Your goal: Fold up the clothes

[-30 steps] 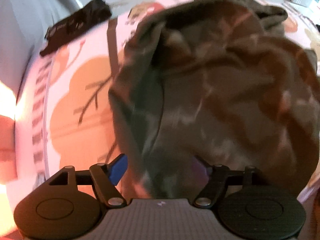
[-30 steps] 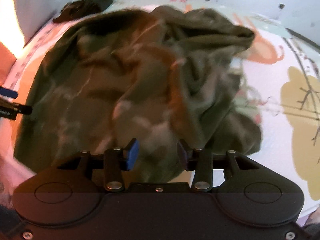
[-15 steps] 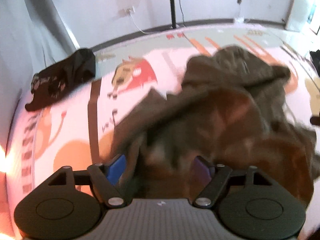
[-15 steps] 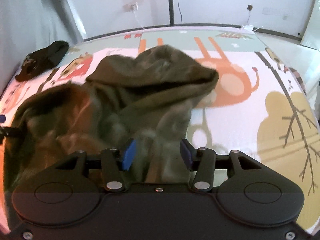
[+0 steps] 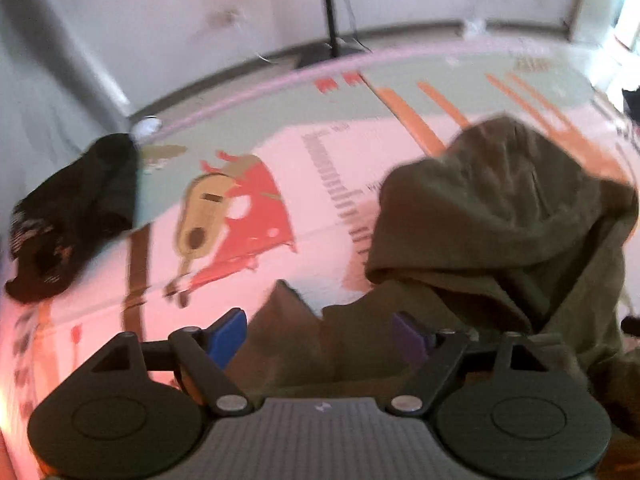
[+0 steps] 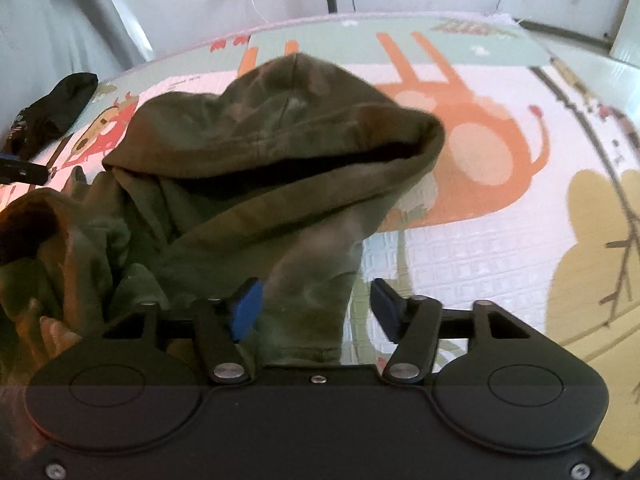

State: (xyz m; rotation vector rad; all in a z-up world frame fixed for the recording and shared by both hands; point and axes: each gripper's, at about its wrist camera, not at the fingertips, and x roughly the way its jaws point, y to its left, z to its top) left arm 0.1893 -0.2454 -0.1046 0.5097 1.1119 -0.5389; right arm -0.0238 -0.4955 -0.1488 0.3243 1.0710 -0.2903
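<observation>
An olive-green hoodie [image 5: 500, 208] lies crumpled on the cartoon play mat [image 5: 248, 208], its hood [image 6: 280, 120] spread away from me. My left gripper [image 5: 318, 320] is over the garment's near left edge. Its jaws are opening, and a fold of cloth sits loosely between them. In the right wrist view my right gripper [image 6: 316, 288] is over the near right part. Its jaws are opening too. A sleeve-like strip of cloth [image 6: 312, 264] rests against the blue left pad [image 6: 246, 308], with bare mat showing between it and the right finger [image 6: 386, 308].
A black garment [image 5: 68, 216] lies bunched at the mat's far left edge [image 6: 52, 112]. A black pole [image 5: 328, 8] stands against the white wall behind the mat. To the right of the hoodie is open mat [image 6: 500, 240]. The left gripper's fingers [image 6: 20, 166] show at the right view's left edge.
Both grippers have drawn back toward the near side. The hoodie, which filled both views, now lies lower with its hood stretched out ahead. The right jaws have widened and the left slightly.
</observation>
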